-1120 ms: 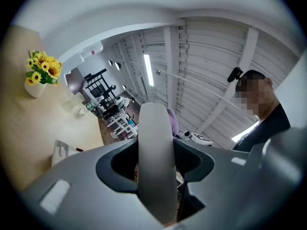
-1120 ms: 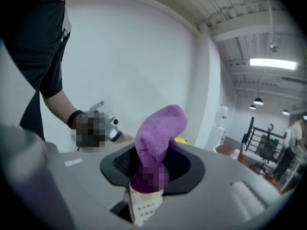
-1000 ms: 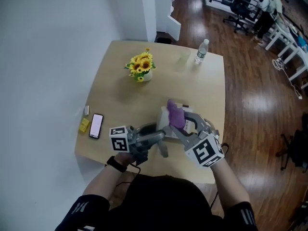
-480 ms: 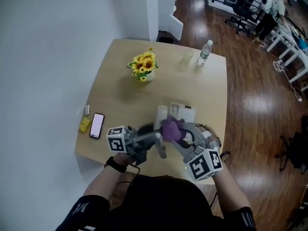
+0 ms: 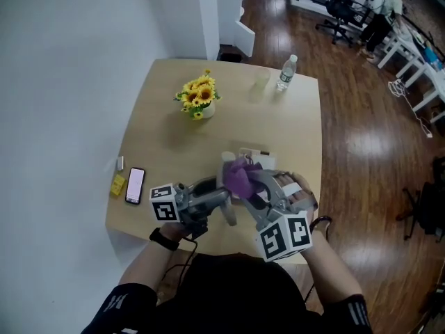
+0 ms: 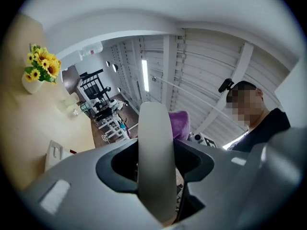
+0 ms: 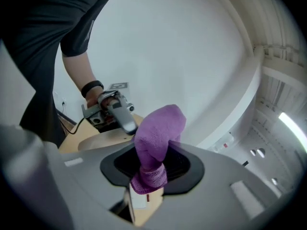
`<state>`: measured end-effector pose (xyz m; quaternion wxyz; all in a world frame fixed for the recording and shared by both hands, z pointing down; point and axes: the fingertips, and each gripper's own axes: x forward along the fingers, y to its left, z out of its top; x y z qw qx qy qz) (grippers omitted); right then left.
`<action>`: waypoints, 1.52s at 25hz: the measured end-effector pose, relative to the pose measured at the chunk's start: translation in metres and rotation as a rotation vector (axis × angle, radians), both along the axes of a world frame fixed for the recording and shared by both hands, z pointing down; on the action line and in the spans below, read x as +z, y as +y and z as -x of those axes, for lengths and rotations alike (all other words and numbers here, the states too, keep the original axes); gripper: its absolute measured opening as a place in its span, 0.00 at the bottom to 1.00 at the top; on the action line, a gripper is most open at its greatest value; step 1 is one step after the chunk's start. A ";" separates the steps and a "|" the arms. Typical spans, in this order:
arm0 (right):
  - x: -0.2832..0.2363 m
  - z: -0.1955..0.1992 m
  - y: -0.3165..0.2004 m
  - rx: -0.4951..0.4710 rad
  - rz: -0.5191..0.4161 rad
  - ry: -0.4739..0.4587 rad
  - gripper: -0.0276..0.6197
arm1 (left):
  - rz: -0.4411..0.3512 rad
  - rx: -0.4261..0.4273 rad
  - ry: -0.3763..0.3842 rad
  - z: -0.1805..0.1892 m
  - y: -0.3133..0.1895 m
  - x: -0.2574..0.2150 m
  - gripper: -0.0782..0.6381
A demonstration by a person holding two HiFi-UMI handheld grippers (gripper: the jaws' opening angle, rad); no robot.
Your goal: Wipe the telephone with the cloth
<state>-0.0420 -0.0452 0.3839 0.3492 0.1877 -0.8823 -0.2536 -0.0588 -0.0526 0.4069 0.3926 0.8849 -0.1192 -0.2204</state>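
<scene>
Left gripper (image 5: 221,197) clenched on the grey telephone handset (image 6: 156,166), held over the table (image 5: 292,117) at its near edge. Right gripper (image 7: 147,183) grasping the purple cloth (image 7: 157,138), which is just beside the handset's upper end (contact unclear). White phone base (image 5: 259,157) sits near that edge.

cloth (image 7: 157,135): fuzzy fabric | telephone handset (image 6: 156,164): smooth matt, likely plastic | table (image 5: 278,127): matt wood | floor (image 5: 361,131): glossy wood

No legible text, labels or numbers anywhere.
</scene>
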 end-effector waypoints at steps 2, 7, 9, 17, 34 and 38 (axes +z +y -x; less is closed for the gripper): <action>0.017 0.000 0.013 -0.034 0.061 0.010 0.24 | -0.011 0.009 0.042 0.002 0.002 -0.007 0.40; -0.004 -0.012 0.002 0.038 0.149 -0.205 0.24 | -0.032 0.070 0.180 0.004 0.010 -0.022 0.40; -0.024 -0.019 -0.016 0.082 0.148 -0.288 0.24 | -0.045 0.093 0.210 0.003 0.014 -0.027 0.40; -0.021 0.004 0.009 -0.079 0.105 -0.154 0.24 | -0.046 0.108 0.251 0.004 0.017 -0.033 0.40; 0.018 0.013 0.042 -0.143 0.186 -0.077 0.24 | -0.100 -0.023 0.201 0.012 -0.011 -0.054 0.40; 0.033 0.017 0.055 -0.182 0.176 0.013 0.23 | -0.097 -0.029 0.180 0.013 -0.010 -0.050 0.40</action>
